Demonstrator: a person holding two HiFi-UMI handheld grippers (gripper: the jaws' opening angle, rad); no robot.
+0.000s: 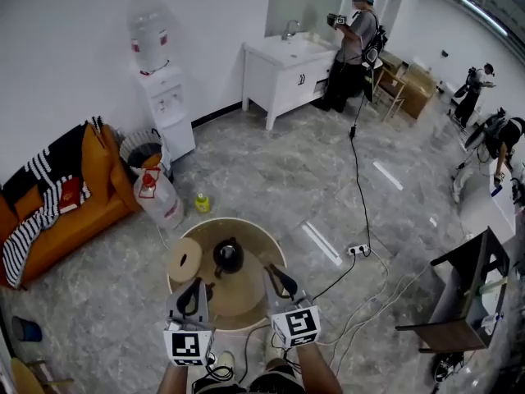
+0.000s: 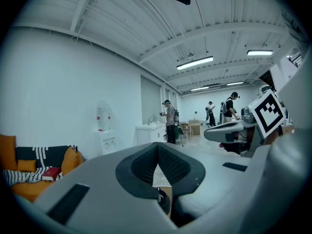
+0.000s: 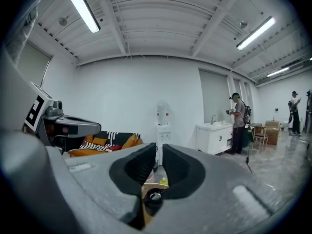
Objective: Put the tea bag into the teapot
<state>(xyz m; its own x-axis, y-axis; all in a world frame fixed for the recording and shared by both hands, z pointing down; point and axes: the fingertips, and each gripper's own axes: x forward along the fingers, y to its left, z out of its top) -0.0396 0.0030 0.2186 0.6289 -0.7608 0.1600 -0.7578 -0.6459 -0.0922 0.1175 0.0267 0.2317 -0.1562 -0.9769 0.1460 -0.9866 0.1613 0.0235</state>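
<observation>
While the person holds both grippers out over the near edge of a round wooden table (image 1: 256, 238), a black teapot (image 1: 228, 256) stands near the table's middle, just beyond the two sets of jaws and touching neither. Just left of the teapot lies a pale round wooden disc (image 1: 184, 259) (whether it is a lid or a coaster cannot be told). The left gripper (image 1: 195, 287) has its jaws together, their tips meeting with nothing between them. The right gripper (image 1: 280, 276) has its jaws nearly together, with a thin slit between the pads and nothing held in it. Each gripper carries a cube with black and white square markers at its near end. Both gripper views look almost level across the room. Beyond the table, on the grey marble-patterned floor, sit a large water jug (image 1: 160, 197) and a small yellow bottle (image 1: 202, 203). An orange sofa (image 1: 90, 195) with a striped blanket stands by the left wall, a white water dispenser (image 1: 168, 109) further along it, and a white sink cabinet (image 1: 287, 71) further back, where a person (image 1: 354, 43) stands.
</observation>
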